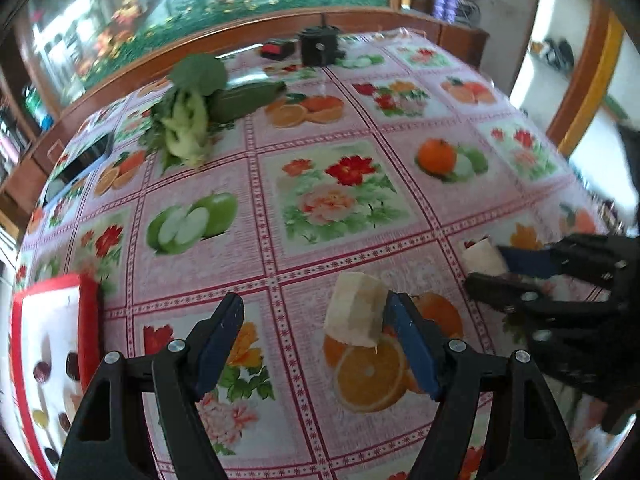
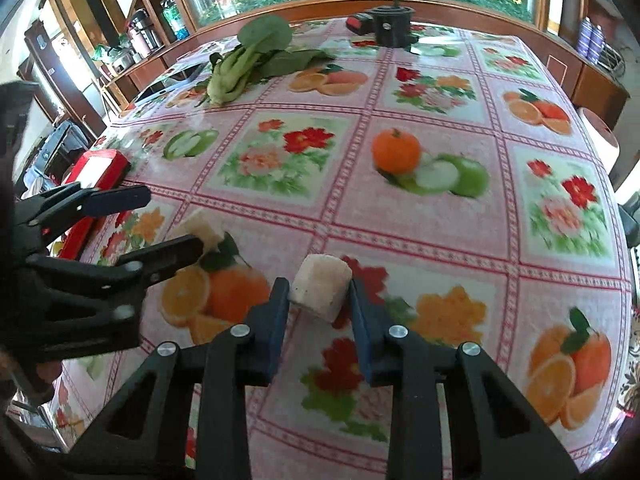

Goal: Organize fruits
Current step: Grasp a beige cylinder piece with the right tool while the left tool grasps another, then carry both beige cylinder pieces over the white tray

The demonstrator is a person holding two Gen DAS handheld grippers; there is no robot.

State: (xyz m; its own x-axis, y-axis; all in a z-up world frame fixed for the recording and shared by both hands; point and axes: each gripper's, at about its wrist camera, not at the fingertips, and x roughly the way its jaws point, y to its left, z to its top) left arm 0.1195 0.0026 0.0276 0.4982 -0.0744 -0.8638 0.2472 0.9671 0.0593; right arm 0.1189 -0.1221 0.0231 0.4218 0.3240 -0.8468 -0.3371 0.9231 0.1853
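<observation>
Early yet: the right gripper (image 2: 320, 294) seemingly pinches one pale chunk (image 2: 320, 292), the left gripper (image 1: 316, 316), wide, touches another chunk (image 1: 356, 310), the red tray (image 1: 90, 320) to its left.

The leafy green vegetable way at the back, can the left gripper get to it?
Probably yes. The left gripper is open, with a pale chunk touching one finger, and only bare tablecloth lies between it and the leafy green vegetable.

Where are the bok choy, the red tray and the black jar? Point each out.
bok choy (image 2: 228, 76): right wrist view, on its pale stalks.
red tray (image 1: 89, 320): left wrist view, on its red right rim.
black jar (image 2: 390, 28): right wrist view, on its front wall.
</observation>
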